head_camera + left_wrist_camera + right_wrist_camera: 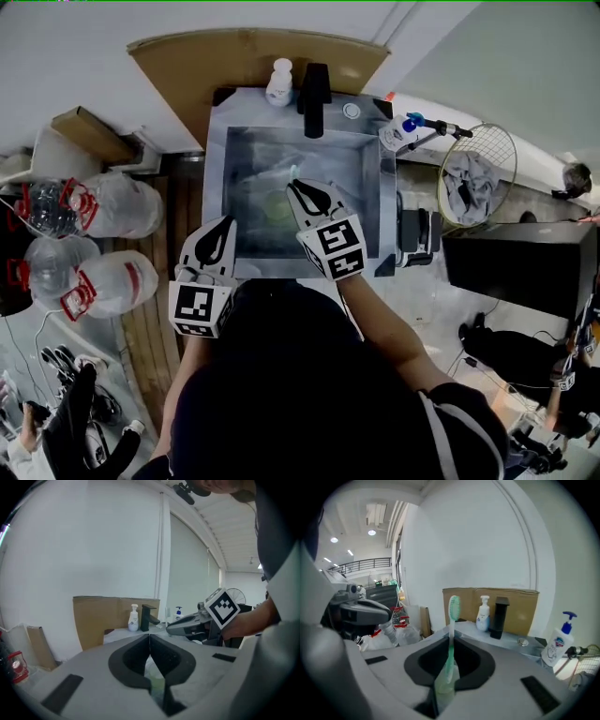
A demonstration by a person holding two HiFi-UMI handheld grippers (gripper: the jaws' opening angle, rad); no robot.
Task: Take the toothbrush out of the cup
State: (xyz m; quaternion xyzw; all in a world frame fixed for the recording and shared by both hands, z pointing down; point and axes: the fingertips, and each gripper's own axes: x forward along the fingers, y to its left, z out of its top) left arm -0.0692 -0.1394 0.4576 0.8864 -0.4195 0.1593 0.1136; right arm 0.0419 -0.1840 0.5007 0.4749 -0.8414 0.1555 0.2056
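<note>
Over the sink (216, 178), your right gripper (451, 638) is clamped on the toothbrush (452, 616), which stands upright in the jaws, bristles up, above the sink's middle. Your left gripper (149, 635) hangs at the sink's near-left edge, jaws together on nothing. The pale round shape on the sink floor looks like the cup (277, 206). The brush is probably light, stiff, slick plastic; grip the neck firmly so it won't pivot.

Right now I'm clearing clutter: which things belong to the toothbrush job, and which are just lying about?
Job: green-and-white plastic toothbrush, clamped in right gripper; pale green round cup in steel sink.
Lying about: white pump bottle, blue-topped soap bottle, clear plastic water jugs, stringed racket.
</note>
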